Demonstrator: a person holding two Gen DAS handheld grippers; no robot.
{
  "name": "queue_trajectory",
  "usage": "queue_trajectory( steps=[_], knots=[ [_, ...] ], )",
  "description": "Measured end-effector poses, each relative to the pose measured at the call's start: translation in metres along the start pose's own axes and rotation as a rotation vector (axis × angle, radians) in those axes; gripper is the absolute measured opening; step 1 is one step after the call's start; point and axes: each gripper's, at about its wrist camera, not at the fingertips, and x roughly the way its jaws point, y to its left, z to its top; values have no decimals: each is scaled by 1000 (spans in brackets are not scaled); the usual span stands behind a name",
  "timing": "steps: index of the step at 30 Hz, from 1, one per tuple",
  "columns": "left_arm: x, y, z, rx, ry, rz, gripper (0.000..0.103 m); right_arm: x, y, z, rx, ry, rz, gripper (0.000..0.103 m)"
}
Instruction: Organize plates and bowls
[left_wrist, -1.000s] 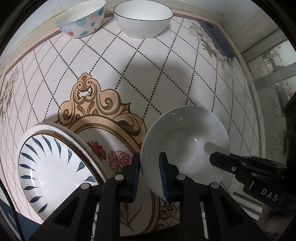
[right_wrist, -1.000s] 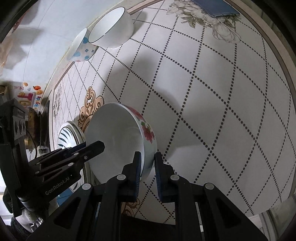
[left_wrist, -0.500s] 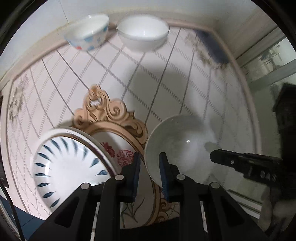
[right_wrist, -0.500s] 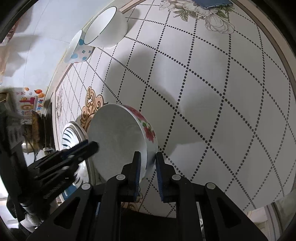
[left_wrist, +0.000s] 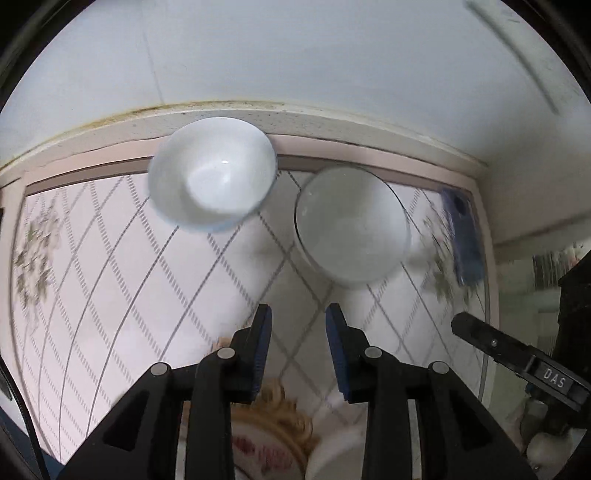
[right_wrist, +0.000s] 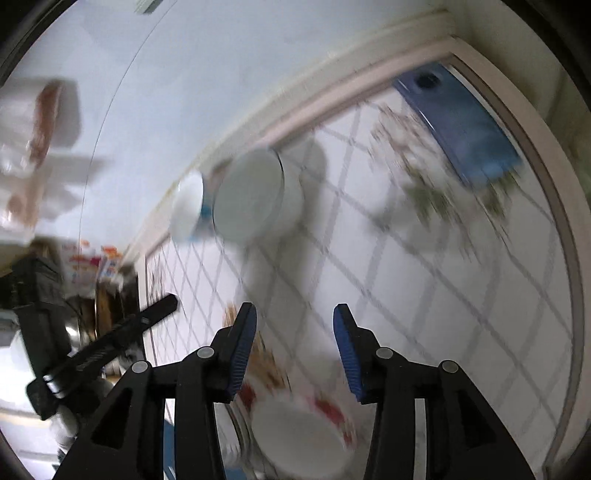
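Worktop (left_wrist: 110, 295) fills most of the view. It is flat and smooth, white with dotted lines that cross to make diamond shapes, and it has a pale pink border. At the back edge it meets a plain white wall (left_wrist: 295, 55).

Near that back edge stand two round bowls. The plain white bowl (left_wrist: 351, 225) has a thin dark line around its rim. The spotted bowl (left_wrist: 212, 173) sits just beside it on the left, very close to the wall. In the right wrist view its blue outside shows, though the picture is blurry. Both are smooth and shiny inside.

A third one, the flower bowl (right_wrist: 299, 439), sits low in the right wrist view, below the right tool (right_wrist: 293, 328). It is white with red marks on its side. It is on the worktop, well apart from the other two.

A flat blue thing (right_wrist: 461, 129) lies in the far corner.

The left tool (left_wrist: 298, 330) has its two blue pads spread apart and grips nothing. The right tool is spread wide too, with nothing between its pads. Bare worktop lies between the tools and the two back bowls.
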Motion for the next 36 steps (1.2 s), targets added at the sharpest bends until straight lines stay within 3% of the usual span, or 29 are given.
queue_trajectory(
  steps=[6,11,16,18,21,25,36],
  knots=[
    [37,2,35,-20,60,-13,28,41,9,63,11,12,-23,46],
    [55,-5,48,1,86,-1,28,70,7,86,9,50,-47,46],
    [68,-5,55,0,99,10,27,88,6,89,8,68,-63,45],
    [69,-6,55,3,89,19,18,92,6,90,6,64,-64,32],
    [70,-8,54,16,72,38,14,98,8,91,-10,62,-61,14],
    [70,-6,52,14,65,42,12,102,17,91,-46,50,-104,14],
    [53,-12,40,37,23,45,12,91,25,77,-74,51,-99,14]
  ],
)
